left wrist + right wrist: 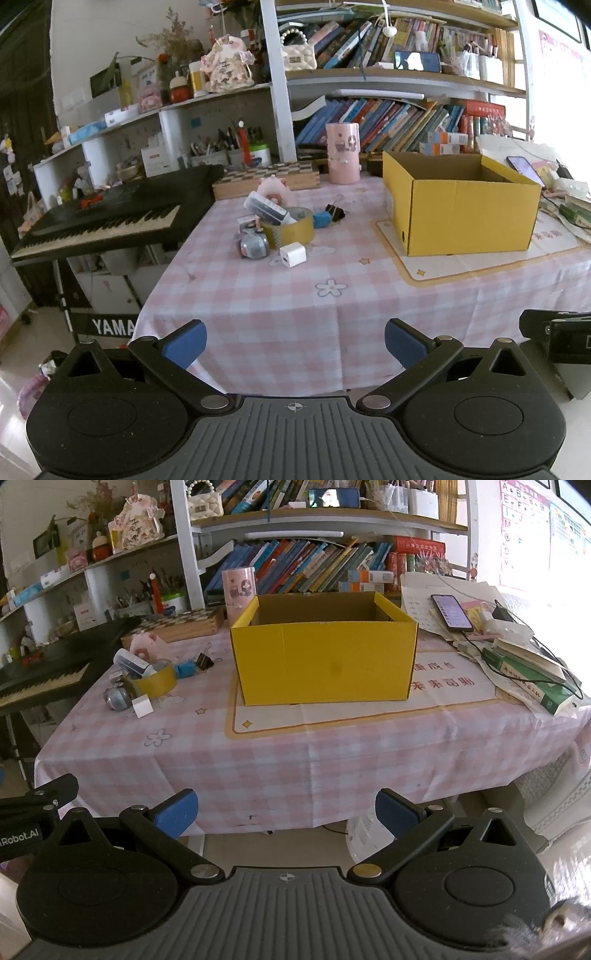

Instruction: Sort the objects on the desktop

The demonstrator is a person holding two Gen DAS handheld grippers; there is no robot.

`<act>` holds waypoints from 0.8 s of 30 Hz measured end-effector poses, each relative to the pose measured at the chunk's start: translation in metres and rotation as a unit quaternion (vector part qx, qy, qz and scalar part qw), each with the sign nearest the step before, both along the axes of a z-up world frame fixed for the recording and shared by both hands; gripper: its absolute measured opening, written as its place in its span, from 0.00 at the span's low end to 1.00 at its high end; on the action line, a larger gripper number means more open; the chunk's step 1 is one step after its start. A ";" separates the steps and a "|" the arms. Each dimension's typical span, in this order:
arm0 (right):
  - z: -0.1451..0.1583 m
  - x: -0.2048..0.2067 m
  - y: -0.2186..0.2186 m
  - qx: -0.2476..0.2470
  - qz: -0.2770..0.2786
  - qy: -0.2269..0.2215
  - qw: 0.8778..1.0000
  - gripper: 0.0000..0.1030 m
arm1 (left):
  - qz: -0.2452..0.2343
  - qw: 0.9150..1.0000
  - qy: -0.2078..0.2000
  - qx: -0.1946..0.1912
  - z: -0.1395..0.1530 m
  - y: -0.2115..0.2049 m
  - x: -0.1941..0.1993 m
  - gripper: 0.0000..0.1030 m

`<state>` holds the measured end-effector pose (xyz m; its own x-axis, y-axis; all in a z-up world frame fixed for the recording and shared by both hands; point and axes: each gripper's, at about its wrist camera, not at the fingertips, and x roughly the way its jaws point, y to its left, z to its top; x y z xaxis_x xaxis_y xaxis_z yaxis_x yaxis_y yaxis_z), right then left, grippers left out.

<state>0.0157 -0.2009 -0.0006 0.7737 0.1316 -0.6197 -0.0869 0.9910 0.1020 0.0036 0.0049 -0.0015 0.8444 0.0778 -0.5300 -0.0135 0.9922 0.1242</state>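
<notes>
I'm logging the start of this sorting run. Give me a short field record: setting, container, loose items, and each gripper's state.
setting: table with pink checked cloth
container: yellow box, open top, upright on a printed mat
loose items: cluster left of the box: tape roll, white charger cube, black binder clip, pink plush toy
left gripper: open, empty, short of the items
right gripper: open, empty, facing the box

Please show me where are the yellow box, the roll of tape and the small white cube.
yellow box (325, 661), right wrist view, on its front wall.
roll of tape (291, 230), left wrist view, on its outer side.
white cube (293, 254), left wrist view, on its front face.
</notes>
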 end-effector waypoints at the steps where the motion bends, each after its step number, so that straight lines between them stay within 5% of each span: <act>1: 0.000 0.001 0.000 0.000 0.000 0.001 1.000 1.00 | -0.001 1.000 0.000 0.000 0.000 0.000 0.000 1.00; 24: -0.005 0.006 0.000 -0.003 0.007 0.007 1.000 1.00 | 0.000 1.000 0.009 -0.001 -0.004 -0.001 0.007 1.00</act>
